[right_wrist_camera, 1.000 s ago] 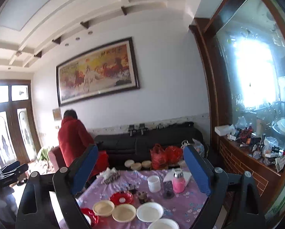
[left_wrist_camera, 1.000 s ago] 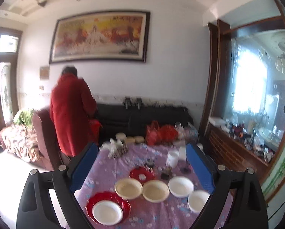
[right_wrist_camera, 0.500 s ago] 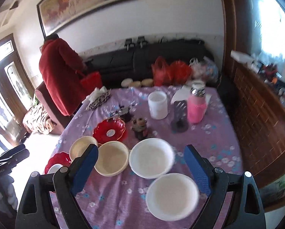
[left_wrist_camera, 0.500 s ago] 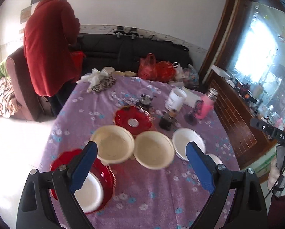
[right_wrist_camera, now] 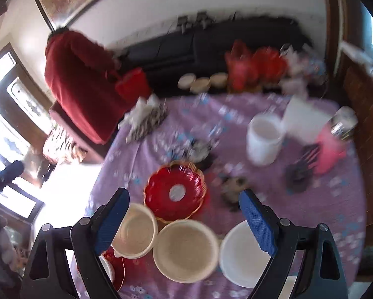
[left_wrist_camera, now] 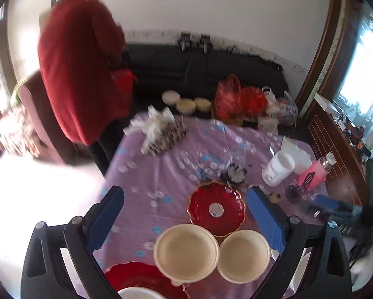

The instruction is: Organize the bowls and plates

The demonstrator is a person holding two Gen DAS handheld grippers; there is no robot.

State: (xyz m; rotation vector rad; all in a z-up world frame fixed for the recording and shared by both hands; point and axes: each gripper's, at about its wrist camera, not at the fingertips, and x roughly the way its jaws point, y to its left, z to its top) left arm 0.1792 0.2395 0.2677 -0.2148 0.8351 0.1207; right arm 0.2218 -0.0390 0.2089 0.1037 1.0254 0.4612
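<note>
Both grippers are held above the dishes with nothing between the jaws: the left gripper is spread wide, and the right gripper is wide too, though its jaws are closing.

Two cream bowls are set touching, with the red plate just behind and a white bowl beside them. A bowl could be knocked into its neighbour, since the rims are so crowded (little room is left for a finger). A second red plate is cut off at the frame edge, and the right view is blurred.
</note>
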